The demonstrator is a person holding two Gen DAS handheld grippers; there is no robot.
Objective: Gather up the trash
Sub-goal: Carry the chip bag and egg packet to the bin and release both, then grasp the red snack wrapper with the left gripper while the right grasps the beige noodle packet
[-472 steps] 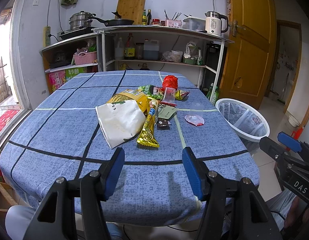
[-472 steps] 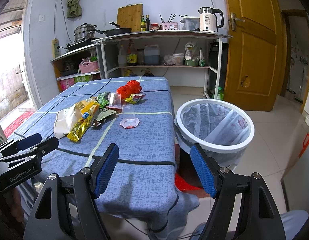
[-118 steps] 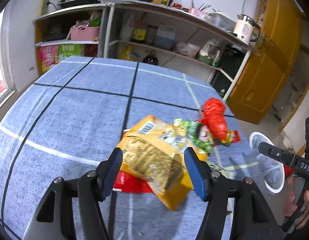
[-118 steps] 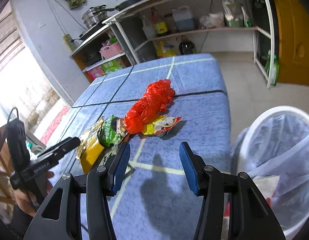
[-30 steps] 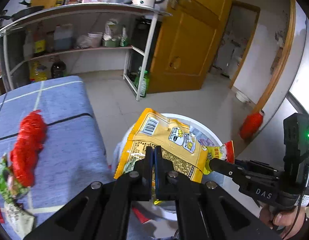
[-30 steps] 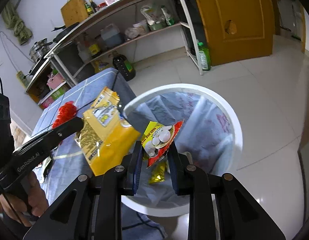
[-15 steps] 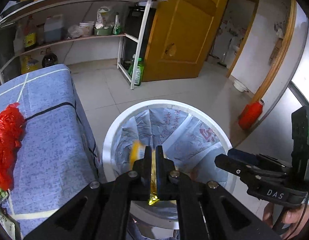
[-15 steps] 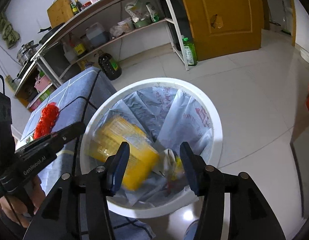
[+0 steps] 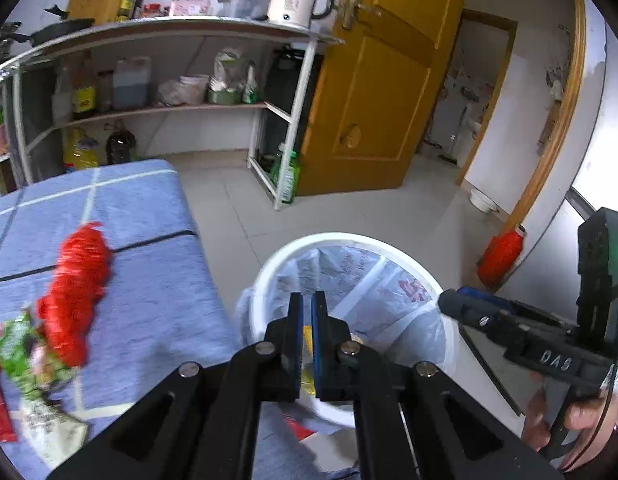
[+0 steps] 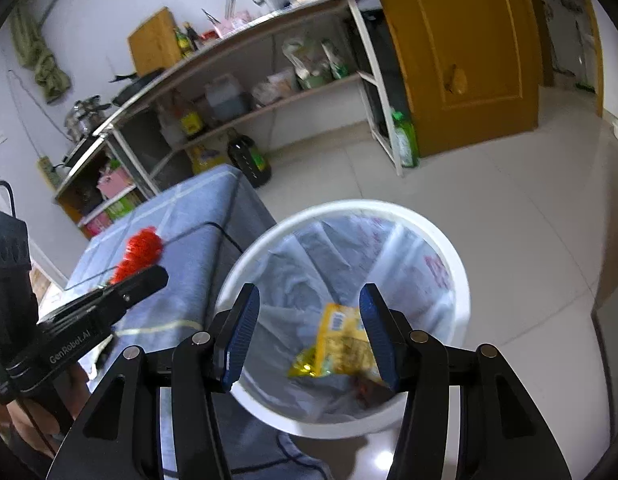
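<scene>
Both tools are hovering over the white bin [image 10: 455,264]: right tool [image 10: 309,332] gaping wide and empty, left tool [image 9: 305,320] nearly closed, gripping nothing. The yellow bag [image 10: 341,340] is lying inside; red wrapper [image 9: 79,276] is sitting on the worktop [image 9: 149,280].

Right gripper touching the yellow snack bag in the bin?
Apart. Right wrist view: right gripper open above the white bin; yellow snack bag lies inside.

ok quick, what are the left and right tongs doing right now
Left tongs: almost closed, a narrow gap, nothing held.
Right tongs: open, empty, above the trash bin.
</scene>
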